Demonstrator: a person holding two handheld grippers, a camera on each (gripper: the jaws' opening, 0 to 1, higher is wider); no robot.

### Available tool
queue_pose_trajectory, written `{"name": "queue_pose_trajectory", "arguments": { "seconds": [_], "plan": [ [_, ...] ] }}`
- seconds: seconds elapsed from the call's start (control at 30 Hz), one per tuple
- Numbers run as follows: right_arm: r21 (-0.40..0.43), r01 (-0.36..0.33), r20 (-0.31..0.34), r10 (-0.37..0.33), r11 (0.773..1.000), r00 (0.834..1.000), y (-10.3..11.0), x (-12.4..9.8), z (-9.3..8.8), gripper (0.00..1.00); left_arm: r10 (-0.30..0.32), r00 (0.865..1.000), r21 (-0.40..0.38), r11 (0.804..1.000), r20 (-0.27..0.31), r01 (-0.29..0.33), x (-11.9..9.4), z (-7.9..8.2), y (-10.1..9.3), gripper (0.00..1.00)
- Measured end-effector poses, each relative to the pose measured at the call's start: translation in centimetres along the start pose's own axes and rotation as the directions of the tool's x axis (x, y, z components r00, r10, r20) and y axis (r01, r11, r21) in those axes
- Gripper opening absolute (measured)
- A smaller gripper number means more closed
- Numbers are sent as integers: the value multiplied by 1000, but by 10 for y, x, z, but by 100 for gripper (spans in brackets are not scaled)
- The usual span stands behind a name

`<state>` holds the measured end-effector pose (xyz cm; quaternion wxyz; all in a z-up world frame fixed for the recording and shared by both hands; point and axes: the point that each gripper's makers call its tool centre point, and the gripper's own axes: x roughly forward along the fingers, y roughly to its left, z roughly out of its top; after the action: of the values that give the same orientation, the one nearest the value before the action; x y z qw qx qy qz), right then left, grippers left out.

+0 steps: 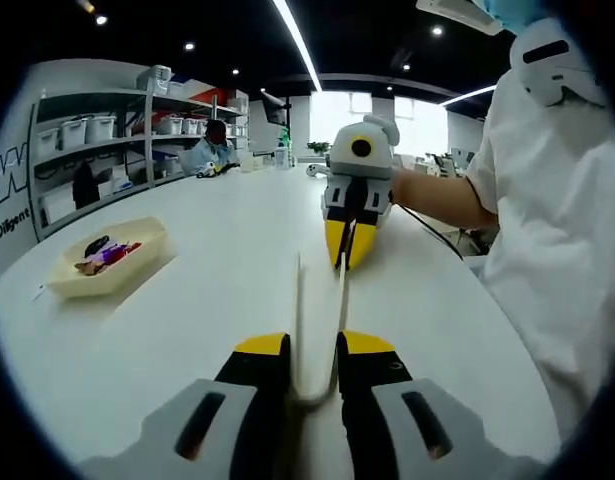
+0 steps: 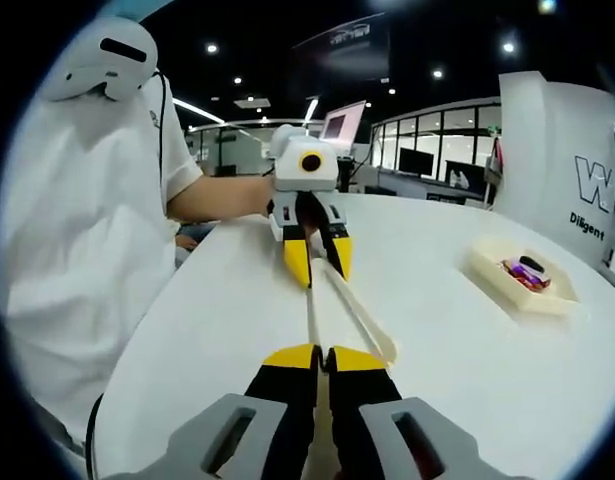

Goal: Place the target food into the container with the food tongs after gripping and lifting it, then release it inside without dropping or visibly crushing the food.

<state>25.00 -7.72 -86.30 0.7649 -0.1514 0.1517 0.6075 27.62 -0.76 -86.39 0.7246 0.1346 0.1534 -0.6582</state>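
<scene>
Left gripper (image 1: 315,365) and right gripper (image 2: 321,362) both clamped on opposite ends of the tongs (image 1: 317,320) over the white counter (image 1: 207,320); food (image 1: 105,252) in tray (image 1: 137,268) near counter edge

Bright ceiling strips (image 1: 297,40) overhead, glare off my white table (image 1: 227,270), fisheye edges bending, background softening.
</scene>
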Motion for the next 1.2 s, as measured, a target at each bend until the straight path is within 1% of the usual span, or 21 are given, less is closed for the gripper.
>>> {"name": "queue_pose_trajectory", "arguments": {
  "seconds": [0.67, 1.2],
  "plan": [
    [7, 2, -2, -2, 1000, 1000, 1, -1, -1, 0, -2, 1000, 24, 1000, 2, 2, 3, 1, -1, 19],
    [14, 10, 7, -11, 1000, 1000, 0, -1, 0, 1, 0, 1000, 14, 1000, 2, 0, 3, 1, 0, 19]
  ]
}}
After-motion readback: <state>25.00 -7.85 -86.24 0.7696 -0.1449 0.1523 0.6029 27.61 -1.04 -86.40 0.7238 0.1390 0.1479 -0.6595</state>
